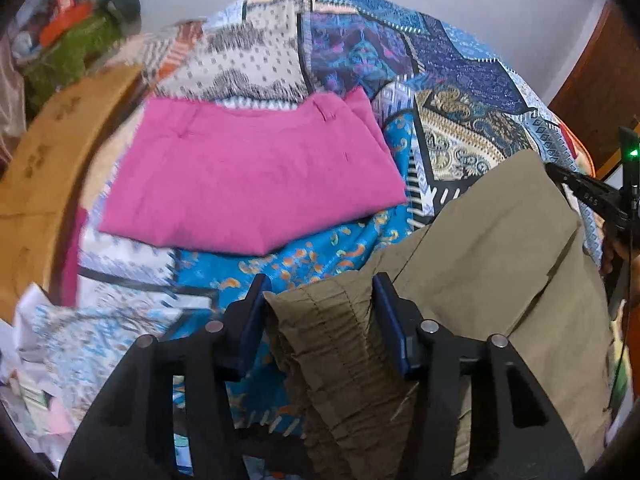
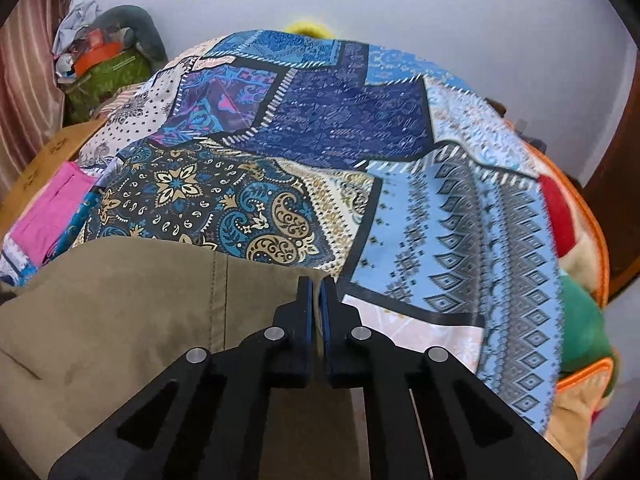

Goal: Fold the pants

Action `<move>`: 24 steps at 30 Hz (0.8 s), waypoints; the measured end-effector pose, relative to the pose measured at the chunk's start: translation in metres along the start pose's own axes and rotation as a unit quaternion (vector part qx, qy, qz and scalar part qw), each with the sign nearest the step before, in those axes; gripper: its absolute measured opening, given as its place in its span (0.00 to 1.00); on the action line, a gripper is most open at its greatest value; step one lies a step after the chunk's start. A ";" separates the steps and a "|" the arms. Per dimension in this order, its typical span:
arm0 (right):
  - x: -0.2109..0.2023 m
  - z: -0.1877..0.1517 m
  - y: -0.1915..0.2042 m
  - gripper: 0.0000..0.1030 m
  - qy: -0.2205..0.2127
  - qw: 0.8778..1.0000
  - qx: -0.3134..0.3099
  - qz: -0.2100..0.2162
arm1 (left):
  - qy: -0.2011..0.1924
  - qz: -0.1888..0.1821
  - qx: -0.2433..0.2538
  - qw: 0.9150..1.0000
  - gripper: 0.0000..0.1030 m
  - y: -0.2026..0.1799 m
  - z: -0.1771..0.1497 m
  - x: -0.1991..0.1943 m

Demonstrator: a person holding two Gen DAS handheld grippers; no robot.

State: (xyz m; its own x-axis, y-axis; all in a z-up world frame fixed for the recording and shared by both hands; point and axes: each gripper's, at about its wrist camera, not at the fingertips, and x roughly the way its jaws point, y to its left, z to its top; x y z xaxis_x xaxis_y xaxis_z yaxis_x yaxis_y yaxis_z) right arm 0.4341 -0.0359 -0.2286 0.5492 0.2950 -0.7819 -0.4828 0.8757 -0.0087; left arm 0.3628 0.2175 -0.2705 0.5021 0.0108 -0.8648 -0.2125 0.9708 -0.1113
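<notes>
Khaki pants [image 1: 500,240] lie across the near side of a patchwork bedspread [image 1: 360,40]. My left gripper [image 1: 320,292] is shut on their gathered elastic waistband, and the ruffled cloth fills the gap between its blue pads. In the right wrist view the pants [image 2: 120,300] spread to the lower left. My right gripper [image 2: 316,284] is shut at their far edge, with the thin cloth pinched between its fingers. That gripper [image 1: 560,174] also shows at the right of the left wrist view, at the pants' corner.
A folded pink garment [image 1: 256,176] lies on the bedspread beyond the left gripper. A cardboard box [image 1: 48,160] stands to the left, with a pile of clutter [image 1: 72,40] behind it. A bright blanket [image 2: 580,320] is bunched at the bed's right edge.
</notes>
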 end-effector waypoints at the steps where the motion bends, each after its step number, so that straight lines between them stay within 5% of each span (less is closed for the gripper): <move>1: -0.002 0.001 0.000 0.02 -0.004 1.000 -0.004 -0.004 | -0.009 0.012 0.007 1.000 0.50 -0.002 0.003 -0.007; 6: -0.027 0.015 -0.003 0.02 -0.035 0.999 -0.013 -0.025 | -0.048 0.039 0.027 0.998 0.50 -0.011 0.020 -0.037; 14: -0.109 0.043 -0.015 0.01 -0.109 0.993 0.005 -0.039 | -0.131 0.033 0.041 0.990 0.49 -0.035 0.049 -0.117; 24: -0.215 0.007 -0.029 0.01 -0.155 0.987 0.036 -0.006 | -0.171 0.035 0.113 0.978 0.49 -0.070 0.004 -0.185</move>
State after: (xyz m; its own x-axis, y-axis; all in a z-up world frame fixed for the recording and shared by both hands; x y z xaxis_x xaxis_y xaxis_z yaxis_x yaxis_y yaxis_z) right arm 0.3346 -0.1218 -0.0564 0.7428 0.3776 -0.5528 -0.4313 0.9015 0.0362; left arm 0.2883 0.1484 -0.1010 0.7517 0.1214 -0.6482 -0.0851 0.9925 0.0873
